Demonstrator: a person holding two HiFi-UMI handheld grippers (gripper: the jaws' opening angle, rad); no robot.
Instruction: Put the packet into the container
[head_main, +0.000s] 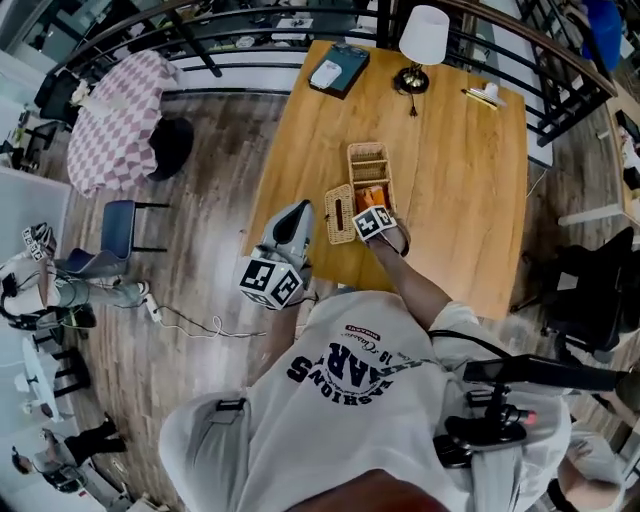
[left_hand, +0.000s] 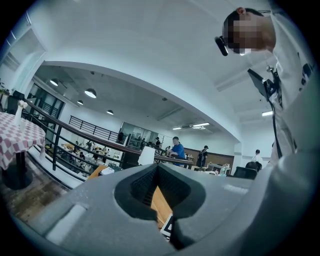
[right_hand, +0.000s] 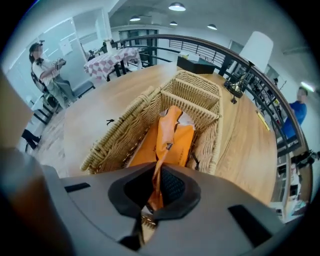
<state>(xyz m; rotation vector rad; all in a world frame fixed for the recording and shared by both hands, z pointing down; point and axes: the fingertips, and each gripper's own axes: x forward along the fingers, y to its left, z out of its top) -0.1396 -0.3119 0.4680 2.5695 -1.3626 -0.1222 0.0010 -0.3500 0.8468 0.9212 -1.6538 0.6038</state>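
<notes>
Progress: nearly done | packet (right_hand: 172, 137): orange, hanging into the basket's (right_hand: 117, 135) near compartment | right gripper (right_hand: 159, 185): above basket, clamped on packet's top | left gripper (left_hand: 157, 187): left of basket, jaws together, empty | left to do: let go.

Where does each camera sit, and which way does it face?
Head view: on the person's head, facing steeply down at the light wooden table; shows white shirt, right forearm, left gripper, right gripper.
Left gripper view: on that gripper, facing level towards a dark metal railing; shows its grey fingers and the shirt.
Right gripper view: on that gripper, facing down into the woven wicker basket; its fingers pinch the orange plastic packet.
Shared: head and right gripper views both show basket, packet, table.
</notes>
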